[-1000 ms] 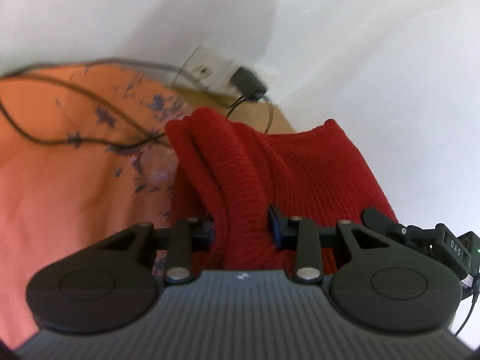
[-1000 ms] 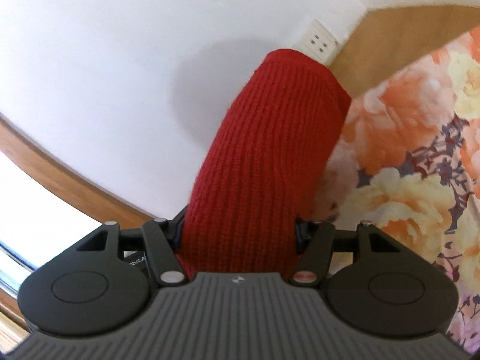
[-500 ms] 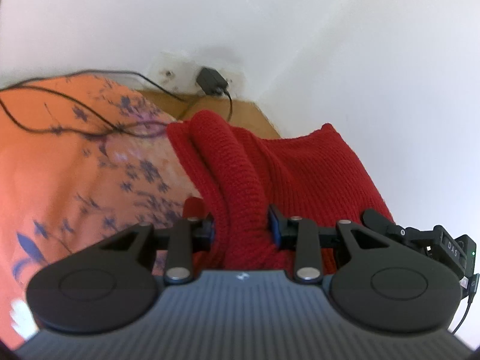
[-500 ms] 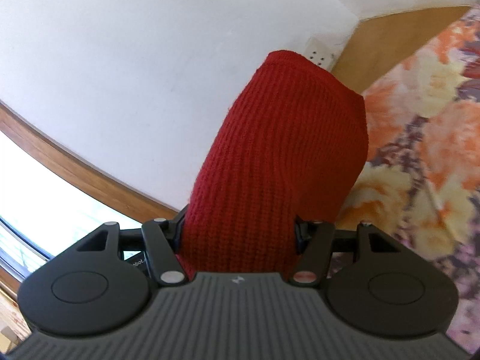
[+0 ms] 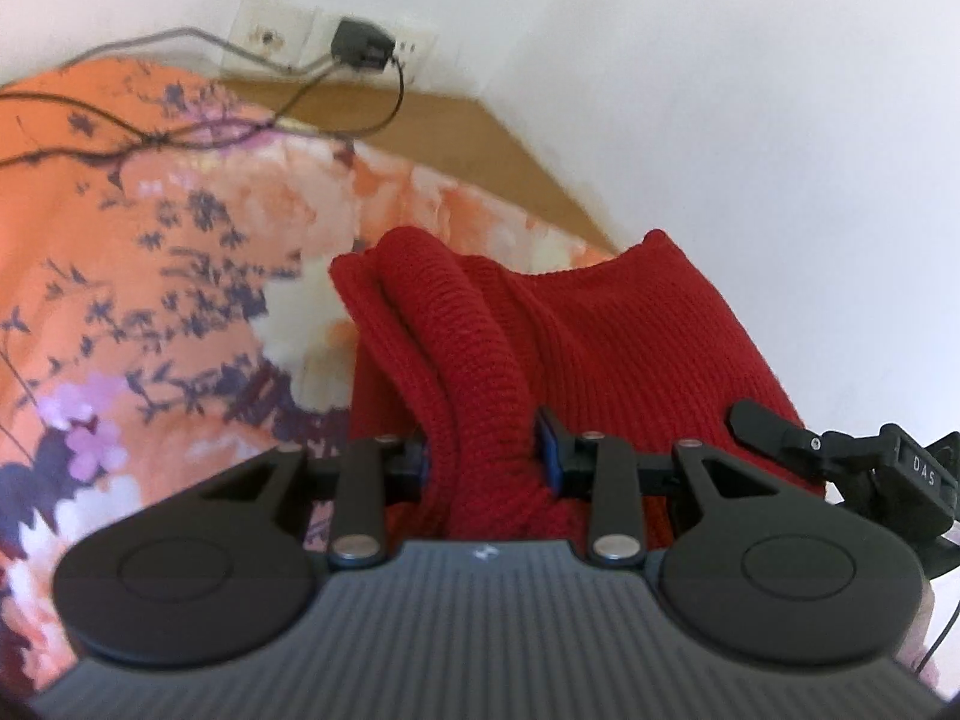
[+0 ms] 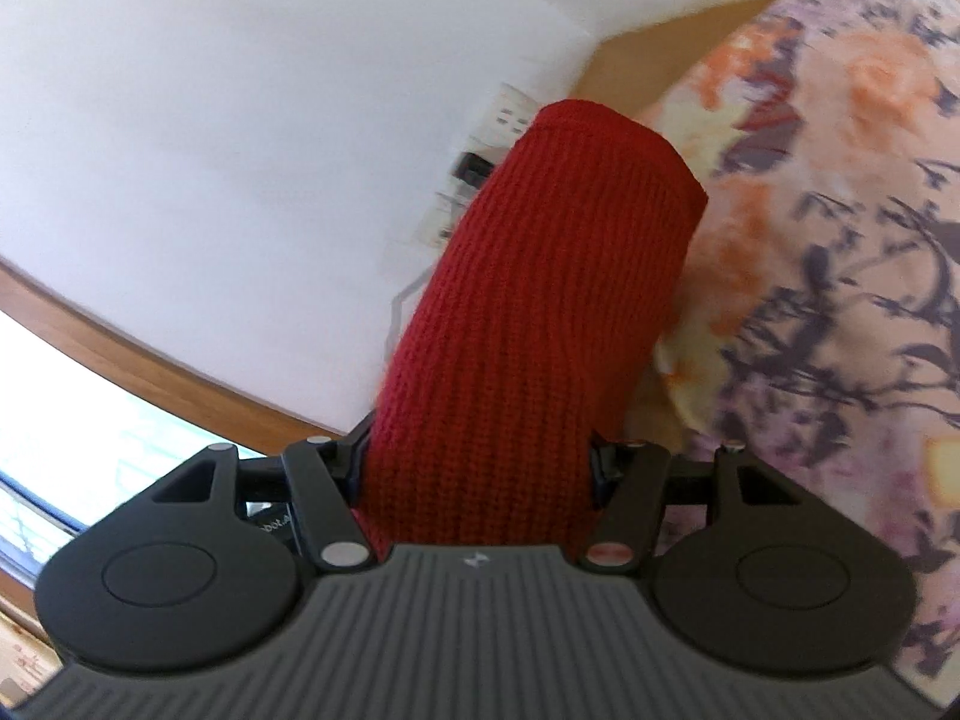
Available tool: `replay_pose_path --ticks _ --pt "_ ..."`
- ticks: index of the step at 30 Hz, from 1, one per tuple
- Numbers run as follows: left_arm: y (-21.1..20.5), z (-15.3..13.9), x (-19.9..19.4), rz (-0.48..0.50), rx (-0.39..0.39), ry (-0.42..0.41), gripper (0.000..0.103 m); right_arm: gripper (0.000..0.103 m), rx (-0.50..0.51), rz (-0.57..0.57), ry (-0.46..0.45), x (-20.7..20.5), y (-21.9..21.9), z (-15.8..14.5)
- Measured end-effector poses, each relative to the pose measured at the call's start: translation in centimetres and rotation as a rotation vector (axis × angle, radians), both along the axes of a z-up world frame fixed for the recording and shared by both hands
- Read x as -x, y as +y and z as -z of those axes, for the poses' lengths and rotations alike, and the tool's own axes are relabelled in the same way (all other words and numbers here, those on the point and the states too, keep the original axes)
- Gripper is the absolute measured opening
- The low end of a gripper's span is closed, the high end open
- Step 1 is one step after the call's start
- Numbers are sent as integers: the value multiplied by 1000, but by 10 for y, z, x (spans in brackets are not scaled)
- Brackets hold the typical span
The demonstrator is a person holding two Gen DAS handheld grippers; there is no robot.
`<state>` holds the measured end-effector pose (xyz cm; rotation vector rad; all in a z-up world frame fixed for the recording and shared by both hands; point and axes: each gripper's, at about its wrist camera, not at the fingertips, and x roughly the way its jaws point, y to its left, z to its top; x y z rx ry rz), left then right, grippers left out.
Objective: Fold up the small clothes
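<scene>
on the left, flowered orange bedspread (image 5: 150, 276) spreading wide and flat, crossed by thin cables (image 5: 180, 132) running to a charger (image 5: 360, 45) plugged into the wall socket (image 5: 282, 30). beyond its far edge, a wooden strip (image 5: 480, 138), then bare white wall (image 5: 750, 120) close on the right. left gripper (image 5: 483, 450) clamped tight on a bunched fold of the red knit garment (image 5: 600, 336), held up off the bedspread. right gripper (image 6: 477, 468) likewise pinched on the garment (image 6: 540, 300), ribbed and thick, hanging as a rounded fold. window frame (image 6: 120, 354) far left, bedspread (image 6: 840, 240) right.
</scene>
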<state>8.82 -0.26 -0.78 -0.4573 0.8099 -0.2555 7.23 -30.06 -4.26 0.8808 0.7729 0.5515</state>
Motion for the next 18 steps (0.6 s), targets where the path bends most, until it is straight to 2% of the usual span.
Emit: replay_pose_path --ticks 4,6,8,11,15,18 --pt "-4 17 -4 9 -59 13 35 68 68 11 43 -5 -4 20" --pt "-5 20 -3 7 -95 -12 36 69 115 10 60 -6 -3 28" --pt "-6 22 -1 15 -144 -38 37 74 161 3 66 -5 -1 36" --pt "-6 26 -1 11 -151 -41 38 81 187 11 62 -3 2 46" --pt "-6 23 1 -7 -152 -29 43 85 229 20 48 2 4 37" --pt "-10 14 10 -14 -198 -36 45 88 278 24 25 6 7 25"
